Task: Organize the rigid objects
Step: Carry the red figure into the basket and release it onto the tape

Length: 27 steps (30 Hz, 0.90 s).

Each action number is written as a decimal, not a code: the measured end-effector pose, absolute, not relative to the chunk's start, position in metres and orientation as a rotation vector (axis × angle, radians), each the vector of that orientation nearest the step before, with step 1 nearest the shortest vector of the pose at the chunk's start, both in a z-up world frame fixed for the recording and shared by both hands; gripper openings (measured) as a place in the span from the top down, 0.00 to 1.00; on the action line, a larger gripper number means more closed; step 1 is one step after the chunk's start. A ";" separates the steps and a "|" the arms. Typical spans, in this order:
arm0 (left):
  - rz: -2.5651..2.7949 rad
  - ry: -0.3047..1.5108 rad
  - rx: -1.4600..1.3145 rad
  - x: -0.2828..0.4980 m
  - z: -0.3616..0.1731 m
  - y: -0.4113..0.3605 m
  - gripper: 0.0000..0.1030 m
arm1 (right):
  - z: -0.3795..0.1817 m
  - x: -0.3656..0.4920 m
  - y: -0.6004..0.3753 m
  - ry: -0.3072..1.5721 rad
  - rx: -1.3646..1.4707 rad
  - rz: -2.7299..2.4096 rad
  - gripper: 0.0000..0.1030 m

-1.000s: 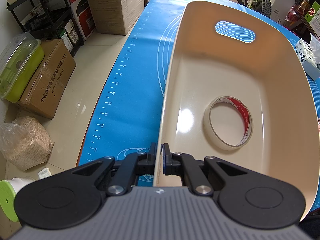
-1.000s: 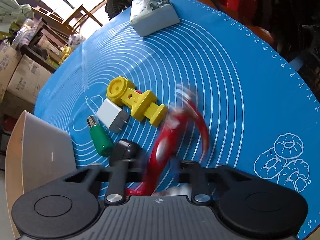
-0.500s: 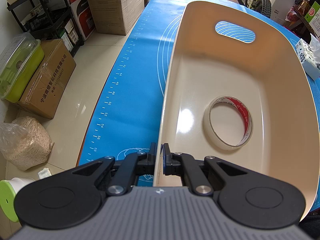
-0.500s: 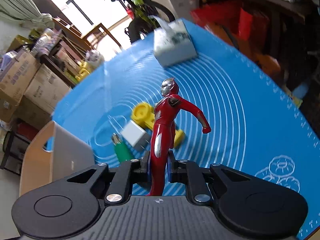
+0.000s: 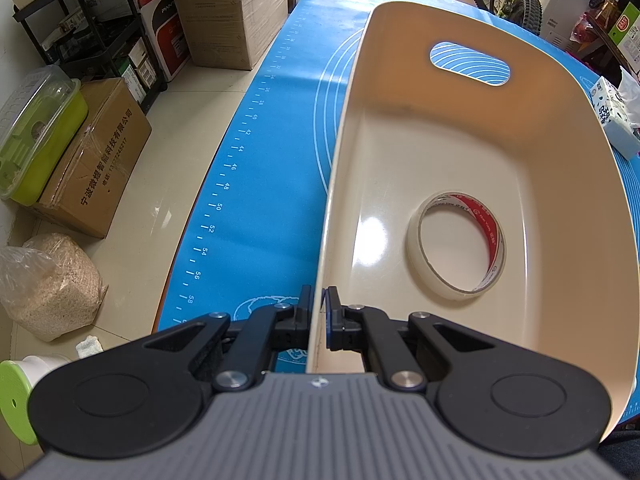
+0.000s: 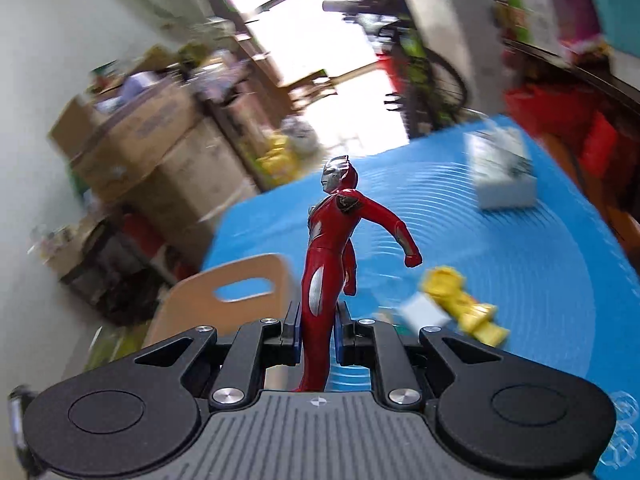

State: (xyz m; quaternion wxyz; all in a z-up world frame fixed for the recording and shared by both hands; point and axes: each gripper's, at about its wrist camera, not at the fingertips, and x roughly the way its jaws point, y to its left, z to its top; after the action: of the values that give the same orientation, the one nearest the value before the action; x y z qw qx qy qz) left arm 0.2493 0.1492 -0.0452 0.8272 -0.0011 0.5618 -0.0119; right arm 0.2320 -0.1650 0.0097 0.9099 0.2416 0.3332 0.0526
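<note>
My left gripper [image 5: 319, 304] is shut on the near rim of a cream plastic bin [image 5: 344, 152] that stands on the blue mat [image 5: 260, 152]. A roll of tape [image 5: 456, 244] lies on the bin's floor. In the right wrist view my right gripper [image 6: 317, 320] is shut on the legs of a red and silver toy figure [image 6: 326, 248], held upright above the mat [image 6: 520, 280]. The bin [image 6: 192, 296] shows low on the left, below the figure. A yellow toy part [image 6: 464, 300] and a white charger [image 6: 420, 308] lie blurred on the mat to the right.
A tissue pack [image 6: 502, 172] sits at the far right of the mat, also seen in the left wrist view as the tissue pack [image 5: 616, 116]. Cardboard boxes [image 5: 96, 160], a green lidded container [image 5: 36, 136] and a sack of grain [image 5: 48, 284] stand on the floor left of the table.
My right gripper has risen off the mat with the figure and rolled, so the objects now lie lower and to the right and the bin has come into view. The left gripper has not moved.
</note>
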 end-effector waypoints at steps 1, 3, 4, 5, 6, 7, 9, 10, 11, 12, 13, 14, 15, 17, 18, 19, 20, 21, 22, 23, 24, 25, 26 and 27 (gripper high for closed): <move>-0.026 1.193 -0.002 0.249 -0.045 0.149 0.93 | 0.015 0.234 -0.156 0.683 0.483 0.138 0.75; -0.025 1.193 -0.003 0.249 -0.045 0.149 0.93 | 0.025 0.239 -0.137 0.681 0.454 0.190 0.75; -0.025 1.193 -0.003 0.249 -0.045 0.149 0.93 | 0.028 0.241 -0.127 0.684 0.439 0.217 0.75; -0.025 1.193 -0.002 0.249 -0.045 0.149 0.93 | 0.030 0.242 -0.118 0.690 0.425 0.239 0.75; -0.025 1.193 -0.002 0.249 -0.045 0.149 0.93 | 0.031 0.244 -0.109 0.698 0.410 0.259 0.75; -0.025 1.193 -0.003 0.249 -0.045 0.149 0.93 | 0.031 0.246 -0.099 0.708 0.396 0.278 0.75; -0.025 1.193 -0.003 0.249 -0.045 0.149 0.93 | 0.029 0.248 -0.080 0.733 0.365 0.311 0.75; -0.025 1.193 -0.003 0.249 -0.045 0.149 0.93 | 0.026 0.249 -0.072 0.749 0.345 0.326 0.75; -0.025 1.193 -0.002 0.249 -0.045 0.149 0.93 | 0.023 0.251 -0.063 0.767 0.327 0.339 0.75; -0.024 1.193 -0.002 0.249 -0.045 0.149 0.93 | 0.019 0.252 -0.055 0.787 0.314 0.351 0.75; -0.024 1.193 -0.002 0.249 -0.045 0.149 0.93 | 0.013 0.254 -0.049 0.813 0.306 0.359 0.75; -0.024 1.193 -0.002 0.249 -0.045 0.149 0.93 | 0.007 0.255 -0.043 0.841 0.297 0.365 0.75; -0.025 1.193 -0.002 0.249 -0.045 0.149 0.93 | 0.001 0.257 -0.037 0.868 0.286 0.368 0.75; -0.026 1.192 -0.001 0.249 -0.045 0.149 0.93 | -0.012 0.258 -0.026 0.924 0.252 0.370 0.75; -0.026 1.193 -0.001 0.249 -0.045 0.149 0.93 | -0.019 0.261 -0.022 0.950 0.233 0.371 0.75; -0.026 1.193 0.000 0.249 -0.045 0.149 0.93 | -0.025 0.261 -0.018 0.973 0.216 0.372 0.75; -0.026 1.193 0.000 0.249 -0.045 0.149 0.93 | -0.031 0.262 -0.014 0.998 0.198 0.375 0.75; -0.025 1.193 0.001 0.250 -0.045 0.149 0.93 | -0.036 0.262 -0.011 1.023 0.181 0.376 0.75; -0.026 1.193 0.002 0.250 -0.045 0.148 0.93 | -0.041 0.262 -0.007 1.047 0.167 0.376 0.75; -0.026 1.192 0.002 0.250 -0.045 0.148 0.93 | -0.046 0.263 -0.005 1.070 0.154 0.376 0.75; -0.026 1.192 0.002 0.250 -0.045 0.148 0.93 | -0.051 0.262 -0.003 1.091 0.144 0.375 0.75; -0.026 1.192 0.002 0.250 -0.045 0.148 0.93 | -0.056 0.262 -0.002 1.111 0.136 0.373 0.75; -0.026 1.192 0.002 0.250 -0.045 0.148 0.93 | -0.060 0.262 -0.002 1.129 0.128 0.371 0.75; -0.026 1.192 0.002 0.250 -0.045 0.148 0.93 | -0.064 0.262 -0.002 1.147 0.118 0.367 0.75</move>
State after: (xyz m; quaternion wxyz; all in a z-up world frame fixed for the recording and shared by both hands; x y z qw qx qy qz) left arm 0.2498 0.1484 -0.0449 0.8274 0.0012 0.5615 -0.0123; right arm 0.2624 -0.0017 -0.0637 0.8224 0.0553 0.5393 0.1726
